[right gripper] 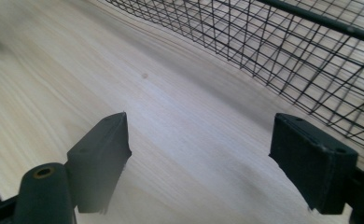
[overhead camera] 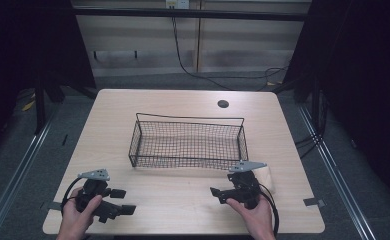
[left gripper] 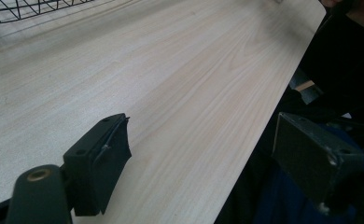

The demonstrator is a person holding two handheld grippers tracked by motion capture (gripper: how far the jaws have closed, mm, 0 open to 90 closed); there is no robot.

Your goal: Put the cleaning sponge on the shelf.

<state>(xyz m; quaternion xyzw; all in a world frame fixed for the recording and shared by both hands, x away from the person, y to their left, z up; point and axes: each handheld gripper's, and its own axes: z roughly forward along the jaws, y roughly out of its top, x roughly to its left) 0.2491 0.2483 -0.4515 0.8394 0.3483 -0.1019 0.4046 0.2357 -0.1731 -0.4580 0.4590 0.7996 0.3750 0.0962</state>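
A black wire basket [overhead camera: 187, 141] stands in the middle of the light wooden table [overhead camera: 183, 102], and nothing shows inside it. My left gripper [overhead camera: 124, 201] rests at the table's front left, held by a hand, jaws pointing right. In its own view the left gripper [left gripper: 201, 123] is open with nothing between the jaws, one jaw past the table's front edge. My right gripper [overhead camera: 217, 195] sits at the front right, jaws pointing left, just in front of the basket. The right gripper [right gripper: 199, 120] is open over bare wood, with the basket's mesh wall [right gripper: 283, 51] close ahead.
A small pale object [overhead camera: 267, 176] lies beside the right gripper, near the basket's front right corner. A round dark cable hole [overhead camera: 223, 104] sits at the table's far side. The basket's corner [left gripper: 26, 7] shows far off in the left gripper view.
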